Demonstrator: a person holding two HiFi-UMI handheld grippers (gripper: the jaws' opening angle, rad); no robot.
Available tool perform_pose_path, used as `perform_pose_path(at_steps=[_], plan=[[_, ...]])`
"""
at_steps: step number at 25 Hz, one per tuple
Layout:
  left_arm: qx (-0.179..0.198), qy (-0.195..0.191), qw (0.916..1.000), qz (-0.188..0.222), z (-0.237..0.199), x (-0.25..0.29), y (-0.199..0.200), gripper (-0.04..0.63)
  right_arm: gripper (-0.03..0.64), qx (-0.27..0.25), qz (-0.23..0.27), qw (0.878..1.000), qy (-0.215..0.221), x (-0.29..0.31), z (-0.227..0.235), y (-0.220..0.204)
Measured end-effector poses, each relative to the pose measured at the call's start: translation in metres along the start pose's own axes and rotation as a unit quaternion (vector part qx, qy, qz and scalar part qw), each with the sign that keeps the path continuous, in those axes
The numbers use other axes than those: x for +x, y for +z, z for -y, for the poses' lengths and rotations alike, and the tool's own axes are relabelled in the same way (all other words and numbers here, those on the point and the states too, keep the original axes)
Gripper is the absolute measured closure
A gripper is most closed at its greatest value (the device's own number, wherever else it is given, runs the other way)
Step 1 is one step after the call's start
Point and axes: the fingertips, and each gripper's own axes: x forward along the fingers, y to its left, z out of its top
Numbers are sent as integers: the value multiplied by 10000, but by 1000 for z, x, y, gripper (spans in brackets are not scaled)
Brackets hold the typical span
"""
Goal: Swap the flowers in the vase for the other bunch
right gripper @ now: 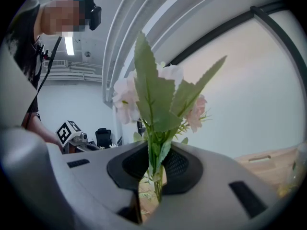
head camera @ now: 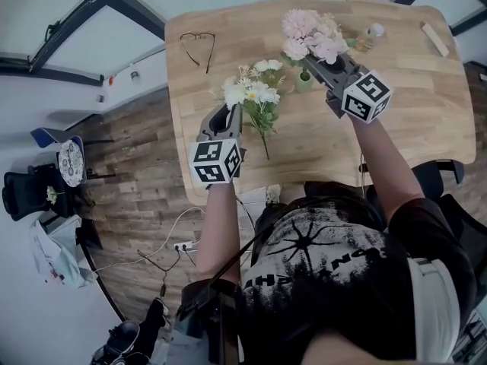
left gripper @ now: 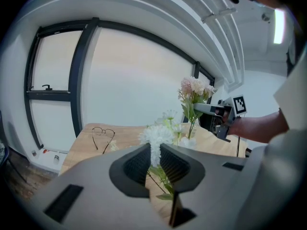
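A pink bunch (head camera: 312, 35) stands upright at the far middle of the wooden table (head camera: 396, 120), its stems going down towards a small green vase (head camera: 303, 81). My right gripper (head camera: 313, 65) is shut on those stems just above the vase; in the right gripper view the green stems and leaves (right gripper: 154, 143) fill the gap of the right gripper (right gripper: 156, 163). A white bunch (head camera: 253, 93) lies left of the vase, its stems (head camera: 264, 144) trailing towards me. My left gripper (head camera: 232, 116) is shut on it near the blooms; the white flower (left gripper: 156, 137) sits between the pads of the left gripper (left gripper: 153, 153).
Folded spectacles (head camera: 198, 46) lie at the table's far left corner. A small glass bottle (head camera: 374, 30) and a wooden block (head camera: 435, 39) sit at the far right. Cables and a power strip (head camera: 183, 245) lie on the floor to the left.
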Motion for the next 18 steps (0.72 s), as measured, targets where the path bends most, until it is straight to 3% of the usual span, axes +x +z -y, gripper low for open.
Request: perform_pose_path(at_steps=[18], plan=[[-38, -72, 10000, -54, 12, 14, -4, 525, 569, 213, -127, 9997, -90, -7, 9, -41]])
